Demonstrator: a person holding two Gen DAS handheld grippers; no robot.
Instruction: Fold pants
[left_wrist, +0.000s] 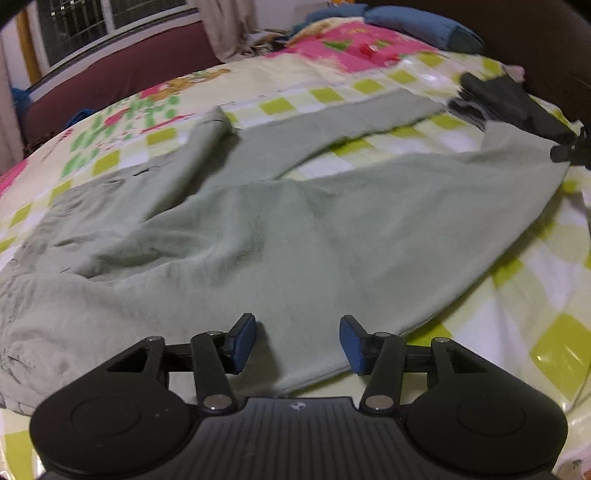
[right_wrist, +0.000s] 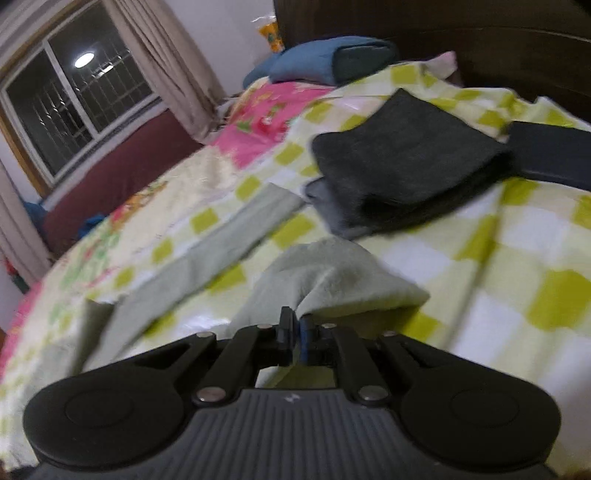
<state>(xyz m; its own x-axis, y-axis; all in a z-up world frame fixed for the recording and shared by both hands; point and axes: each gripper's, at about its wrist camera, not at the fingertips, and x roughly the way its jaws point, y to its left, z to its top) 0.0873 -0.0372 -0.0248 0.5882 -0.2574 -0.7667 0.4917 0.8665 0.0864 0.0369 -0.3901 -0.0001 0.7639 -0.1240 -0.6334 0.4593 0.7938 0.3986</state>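
Pale sage-green pants (left_wrist: 295, 229) lie across a bedsheet (left_wrist: 517, 280) checked in lime, white and cream. Beyond the pants the sheet turns hot pink with green and red prints. Beside the pants' leg end, a charcoal folded cloth (right_wrist: 410, 170) sits over a grey-blue layer. A blue pillow (right_wrist: 325, 59) lies beyond that. The gripper pads (left_wrist: 352, 341) show blue on black.

left tool (left_wrist: 297, 341) parted, right tool (right_wrist: 295, 334) clamped

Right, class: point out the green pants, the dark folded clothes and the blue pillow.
green pants (left_wrist: 295, 236): left wrist view, on the flat cloth at the middle.
dark folded clothes (right_wrist: 410, 155): right wrist view, on the top layer of the stack.
blue pillow (right_wrist: 314, 61): right wrist view, on its front face.
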